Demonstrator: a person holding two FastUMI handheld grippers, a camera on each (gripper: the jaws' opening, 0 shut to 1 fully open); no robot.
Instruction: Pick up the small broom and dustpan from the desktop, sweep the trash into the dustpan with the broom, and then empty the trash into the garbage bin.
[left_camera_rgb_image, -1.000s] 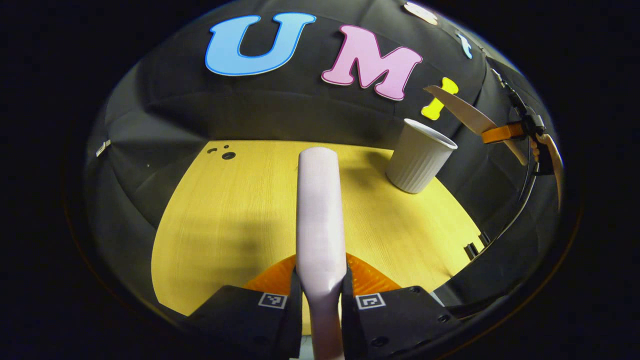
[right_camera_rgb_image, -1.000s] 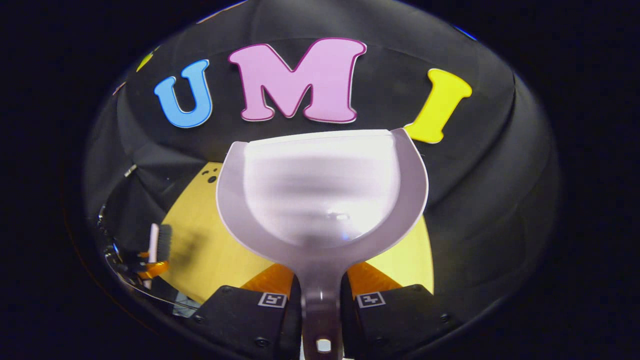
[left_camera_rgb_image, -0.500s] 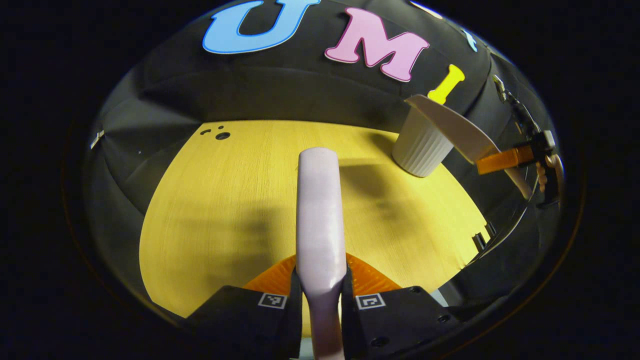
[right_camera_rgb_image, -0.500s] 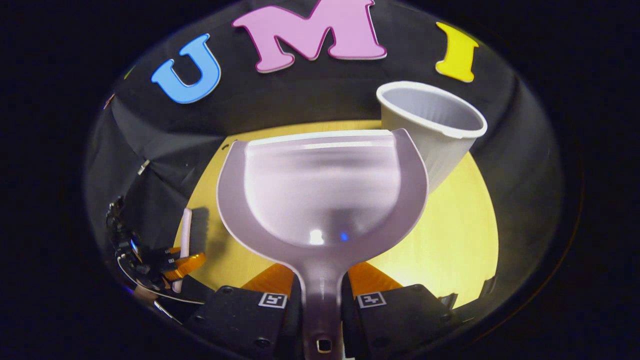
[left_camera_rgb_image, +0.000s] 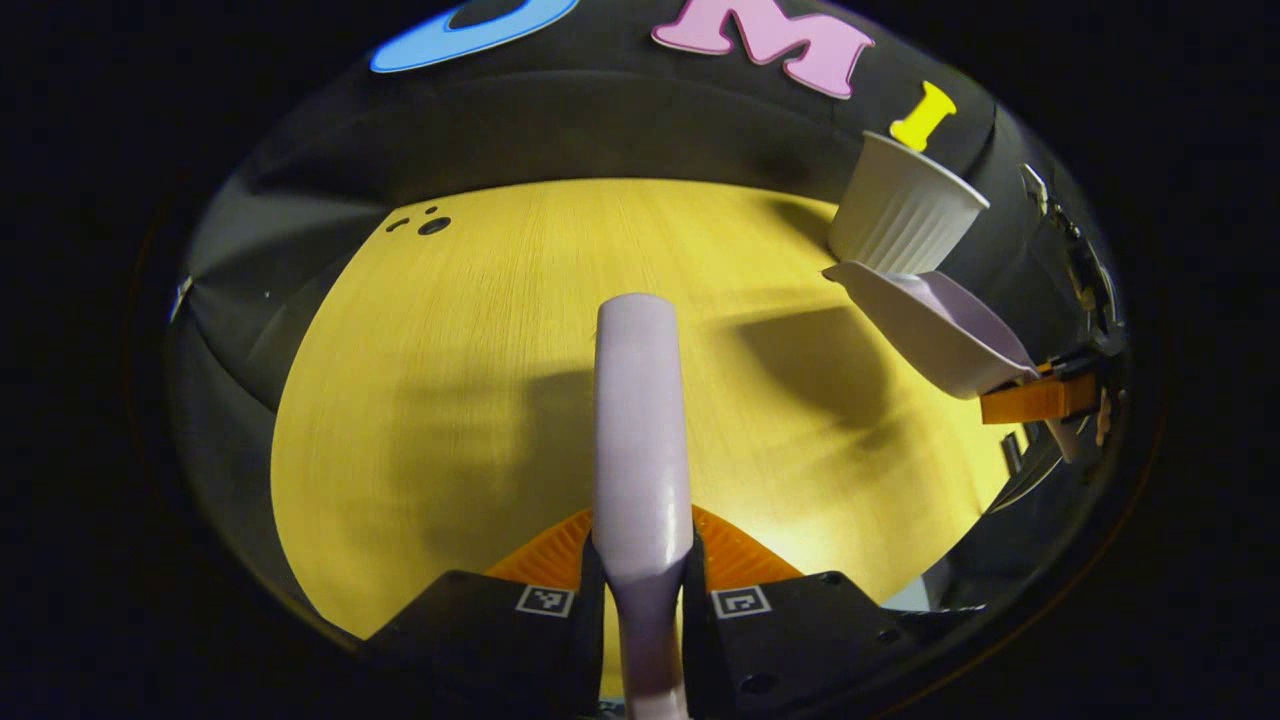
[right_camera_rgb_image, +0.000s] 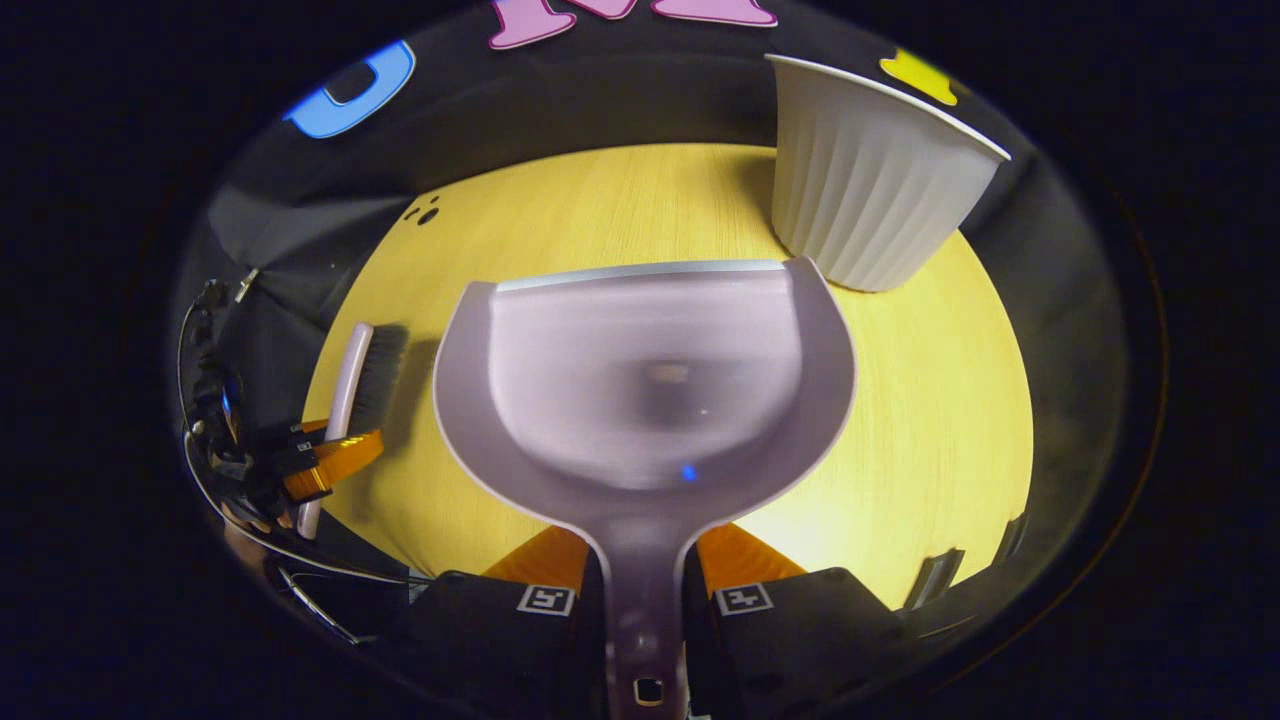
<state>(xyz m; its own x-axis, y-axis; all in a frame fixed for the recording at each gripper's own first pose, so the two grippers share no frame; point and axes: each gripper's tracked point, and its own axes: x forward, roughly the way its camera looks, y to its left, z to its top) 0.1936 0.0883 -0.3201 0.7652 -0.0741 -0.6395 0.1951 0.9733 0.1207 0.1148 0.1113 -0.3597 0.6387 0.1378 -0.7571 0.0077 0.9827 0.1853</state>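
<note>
My left tongs (left_camera_rgb_image: 641, 585) clamp the broom (left_camera_rgb_image: 640, 420); my right tongs (right_camera_rgb_image: 641, 600) clamp the dustpan (right_camera_rgb_image: 645, 390), which looks empty, just short of the garbage bin (right_camera_rgb_image: 870, 180). Emptying seems done; next, I judge, both go down on the desk (right_camera_rgb_image: 940, 400).

You are working over a yellow wood-grain tabletop (left_camera_rgb_image: 480, 330) with a few small dark holes near its far left corner, closed in by black cloth booth walls (left_camera_rgb_image: 620, 130), with soft shadows across the wood.
</note>
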